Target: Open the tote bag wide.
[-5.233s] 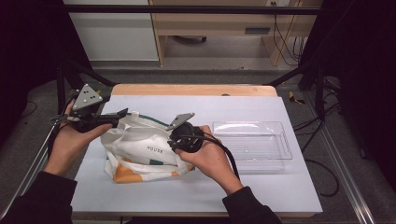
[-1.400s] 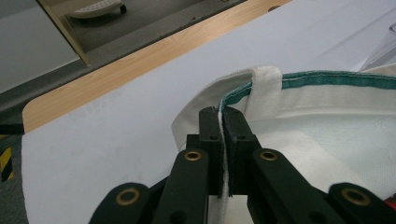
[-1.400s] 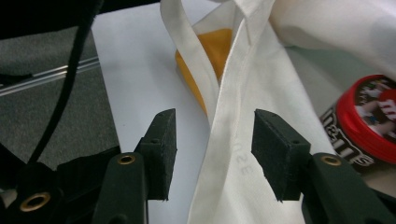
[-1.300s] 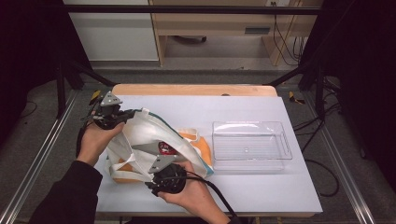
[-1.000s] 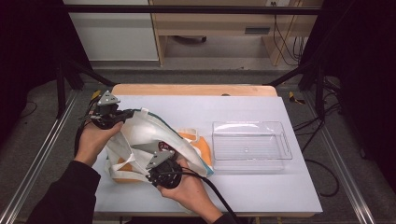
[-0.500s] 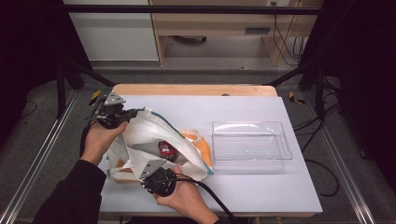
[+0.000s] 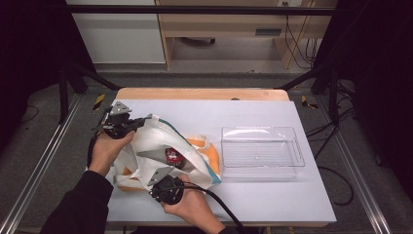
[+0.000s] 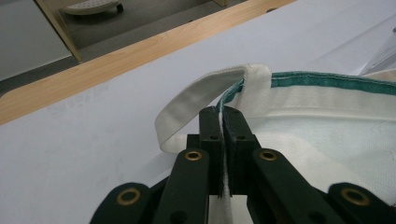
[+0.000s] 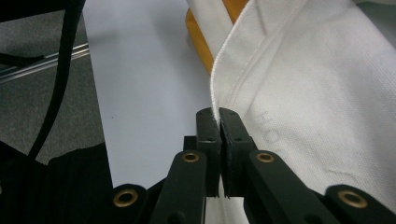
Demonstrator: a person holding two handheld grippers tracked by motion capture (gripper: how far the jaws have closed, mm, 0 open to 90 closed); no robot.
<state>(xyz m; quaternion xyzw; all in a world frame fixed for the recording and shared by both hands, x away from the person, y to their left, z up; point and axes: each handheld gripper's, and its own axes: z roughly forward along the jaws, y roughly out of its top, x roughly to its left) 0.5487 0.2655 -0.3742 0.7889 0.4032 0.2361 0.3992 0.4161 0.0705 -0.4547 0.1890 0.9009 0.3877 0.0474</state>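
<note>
A white cloth bag (image 7: 155,140) with a green-trimmed rim and an orange panel (image 7: 203,147) lies on the white table (image 7: 204,112), its mouth held apart. A dark red round thing (image 7: 173,156) sits inside. My left gripper (image 7: 142,120) is at the bag's far left, shut on the rim (image 8: 220,113) beside a white handle loop (image 8: 187,112). At the front of the bag, my right gripper (image 7: 160,178) is shut on the near white edge (image 9: 217,115). Faint lettering shows on the cloth (image 9: 271,126).
A clear plastic tray (image 7: 261,130) stands just right of the bag, with nothing in it. A wooden strip (image 7: 199,93) borders the table's far edge. Metal rails (image 7: 44,161) run beside the table on the left. A black cable (image 7: 214,204) trails from my right gripper.
My right gripper has drawn the bag's near edge a little toward the table's front, widening the mouth. The left gripper has held still on the rim.
</note>
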